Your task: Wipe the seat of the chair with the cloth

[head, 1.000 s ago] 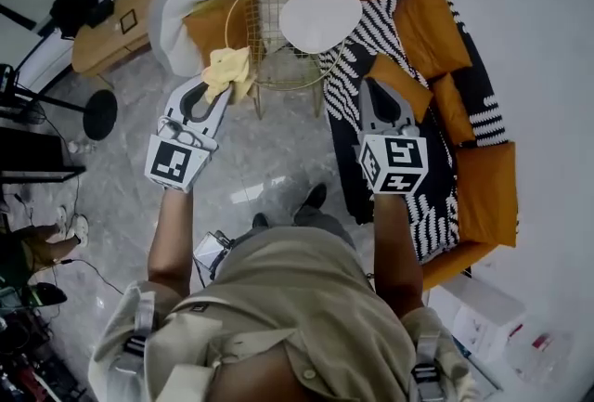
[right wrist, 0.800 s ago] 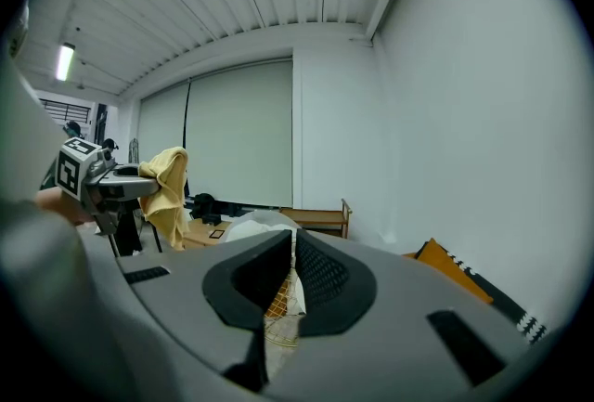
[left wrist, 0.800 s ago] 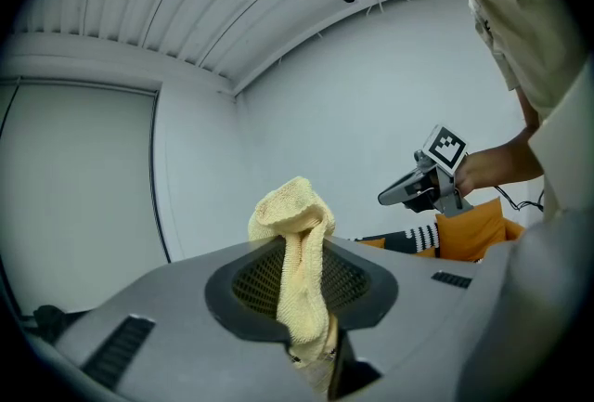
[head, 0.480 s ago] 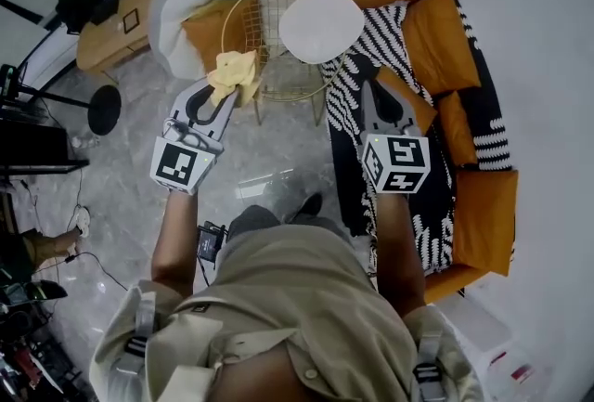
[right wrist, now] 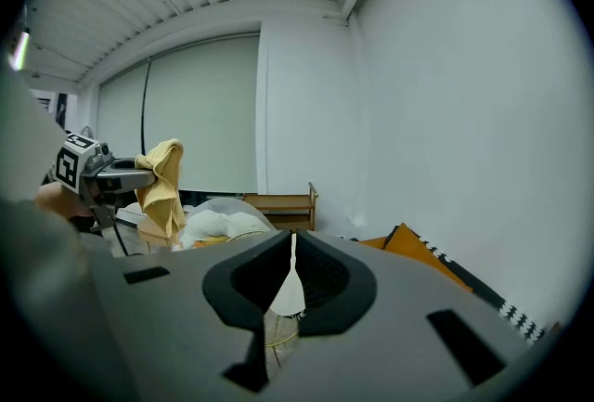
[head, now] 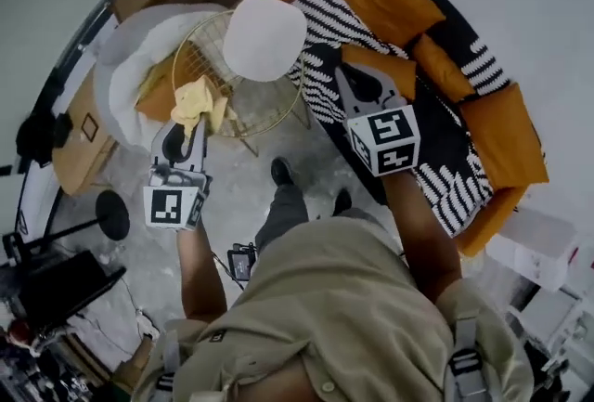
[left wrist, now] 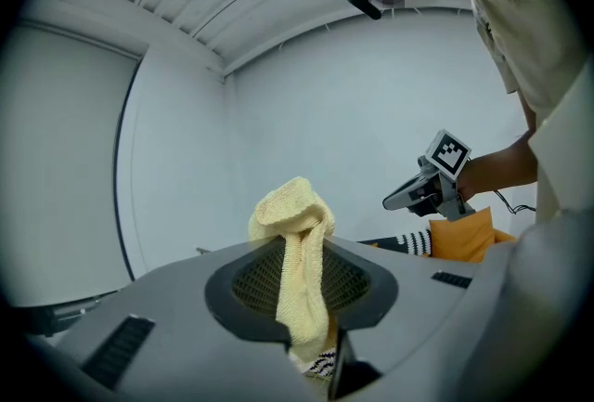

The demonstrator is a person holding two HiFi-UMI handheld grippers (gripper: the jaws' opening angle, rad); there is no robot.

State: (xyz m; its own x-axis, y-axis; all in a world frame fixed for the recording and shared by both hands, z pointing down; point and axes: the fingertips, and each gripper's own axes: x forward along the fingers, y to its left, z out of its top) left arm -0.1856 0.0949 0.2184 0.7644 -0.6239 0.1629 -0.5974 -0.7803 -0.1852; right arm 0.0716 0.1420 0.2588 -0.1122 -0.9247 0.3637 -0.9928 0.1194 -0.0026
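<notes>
The chair is a gold wire shell (head: pixel 243 103) with a round white pad (head: pixel 264 36) over its far side. In the head view my left gripper (head: pixel 199 122) is shut on a yellow cloth (head: pixel 197 100), which hangs at the shell's near left rim. The left gripper view shows that cloth (left wrist: pixel 299 272) bunched between the shut jaws of the left gripper (left wrist: pixel 295 242). My right gripper (head: pixel 343 73) is shut and holds nothing, to the right of the chair and over the sofa's edge. In the right gripper view its jaws (right wrist: pixel 293 238) meet, with the cloth (right wrist: pixel 162 187) at far left.
An orange sofa (head: pixel 506 145) with a black-and-white striped throw (head: pixel 325 19) runs along the right. A white beanbag (head: pixel 125 75) sits left of the chair, with a wooden table (head: pixel 70 126) beside it. A black round stand base (head: pixel 113 214) and a small device (head: pixel 243 261) are on the marble floor.
The head view has swung, so the chair and sofa now lie further up and left. Both grippers have come nearer the chair. The left gripper still holds the cloth.
</notes>
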